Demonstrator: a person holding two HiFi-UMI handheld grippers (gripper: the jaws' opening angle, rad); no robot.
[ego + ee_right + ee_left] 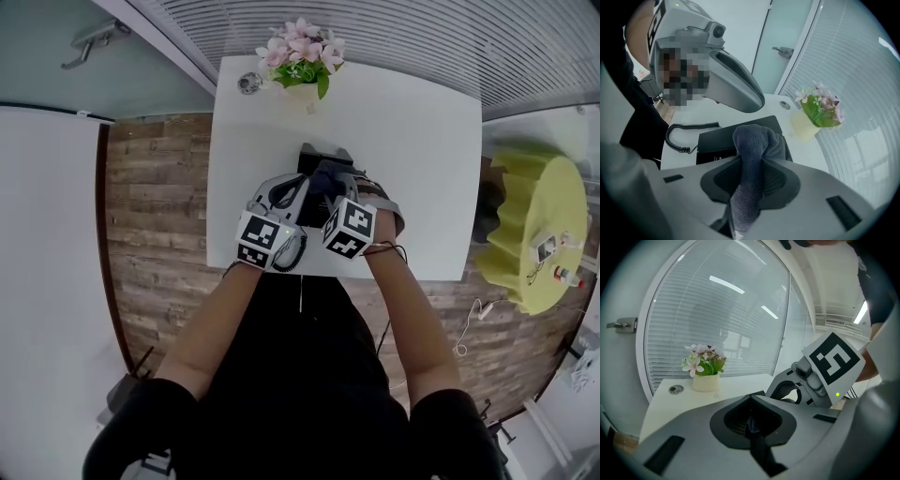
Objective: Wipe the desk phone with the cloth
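The desk phone (717, 136) lay near the middle of the white counter (422, 141), with both tools held over its near side. In the right gripper view the right tool (753, 161) was clenched on a grey cloth (752, 138), which bunched up out of the jaws. The phone's black body sat just beyond the cloth, from about 10 to 12 o'clock of it. Whether cloth and phone touched could not be told. The phone's coiled cord (677, 136) curled on the counter at 9 o'clock of the cloth.

The left tool (750, 401) had its jaws pressed together, and the right tool's marker cube (834, 364) showed at 2 o'clock of them. In the head view the phone (317, 159) sat at 12 o'clock of the two cubes. A pot of pink flowers (302, 61) stood well beyond it at the counter's far edge.
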